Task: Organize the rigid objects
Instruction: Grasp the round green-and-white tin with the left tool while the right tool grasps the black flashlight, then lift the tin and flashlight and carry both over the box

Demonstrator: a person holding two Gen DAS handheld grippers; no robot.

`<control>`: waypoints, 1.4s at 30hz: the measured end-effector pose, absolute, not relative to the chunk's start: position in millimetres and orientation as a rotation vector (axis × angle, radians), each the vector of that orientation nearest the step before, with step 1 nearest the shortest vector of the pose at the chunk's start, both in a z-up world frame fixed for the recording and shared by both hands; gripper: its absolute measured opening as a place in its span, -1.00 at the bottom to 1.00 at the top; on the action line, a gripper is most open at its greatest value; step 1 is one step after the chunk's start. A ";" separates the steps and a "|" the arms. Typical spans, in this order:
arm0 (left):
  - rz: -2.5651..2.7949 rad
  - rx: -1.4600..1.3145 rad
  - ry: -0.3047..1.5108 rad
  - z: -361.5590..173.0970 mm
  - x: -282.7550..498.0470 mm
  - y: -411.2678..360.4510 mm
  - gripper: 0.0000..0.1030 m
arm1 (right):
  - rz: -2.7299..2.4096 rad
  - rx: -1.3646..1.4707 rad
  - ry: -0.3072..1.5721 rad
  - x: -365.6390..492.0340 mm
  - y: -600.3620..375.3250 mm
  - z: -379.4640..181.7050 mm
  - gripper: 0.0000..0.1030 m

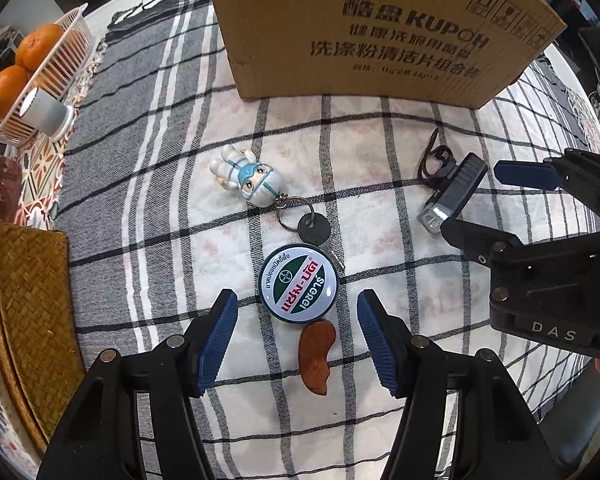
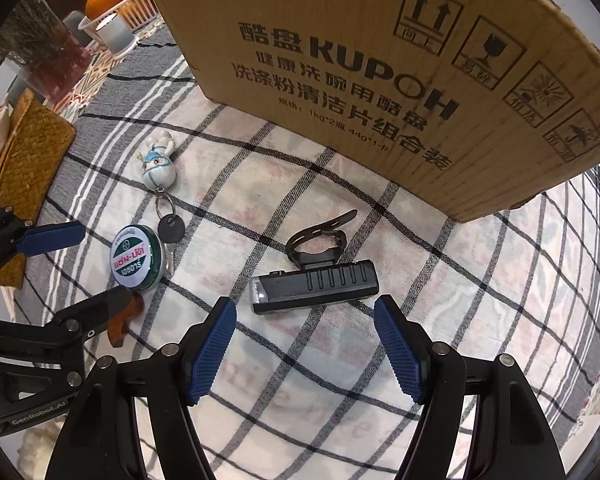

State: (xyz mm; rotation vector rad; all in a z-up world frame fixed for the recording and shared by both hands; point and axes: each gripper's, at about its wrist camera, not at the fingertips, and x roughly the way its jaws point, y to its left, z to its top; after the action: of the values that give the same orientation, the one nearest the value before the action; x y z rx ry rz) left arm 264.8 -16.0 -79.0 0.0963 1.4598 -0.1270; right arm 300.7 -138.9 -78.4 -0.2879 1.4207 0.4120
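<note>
the left gripper (image 1: 296, 312) is held wide open around a brown curved wooden piece (image 1: 317, 356) and, just beyond, a round green-rimmed white tin (image 1: 298, 280). the right gripper (image 2: 305, 312), likewise spread, is faced by a black ribbed bike light (image 2: 314, 286); a tall cardboard box (image 2: 380, 60) is seen farthest.

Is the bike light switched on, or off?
Cannot tell. The bike light lies on its side; its lens looks pale, with no clear glow on the cloth.

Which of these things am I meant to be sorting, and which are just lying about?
Job: tin, keyring figure, key, wooden piece, bike light, box.

Lying about: oranges in basket, cup, woven mat.
</note>
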 end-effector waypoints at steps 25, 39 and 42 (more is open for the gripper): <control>-0.126 0.068 1.511 -122.1 279.2 -14.7 -0.01 | 0.392 -0.287 1.421 311.2 -134.7 -103.4 0.47; -0.122 0.079 1.463 -109.6 272.4 -15.9 -0.02 | 0.368 -0.251 1.396 291.6 -144.1 -96.5 0.46; -0.127 0.075 1.445 -96.0 274.4 -12.4 -0.02 | 0.355 -0.245 1.391 290.2 -143.2 -89.7 0.46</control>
State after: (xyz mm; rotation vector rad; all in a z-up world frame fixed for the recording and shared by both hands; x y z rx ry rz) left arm 274.4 -12.4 -96.0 0.0754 1.4447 -0.1274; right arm 290.2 -143.2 -89.7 -0.2454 1.3912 0.3551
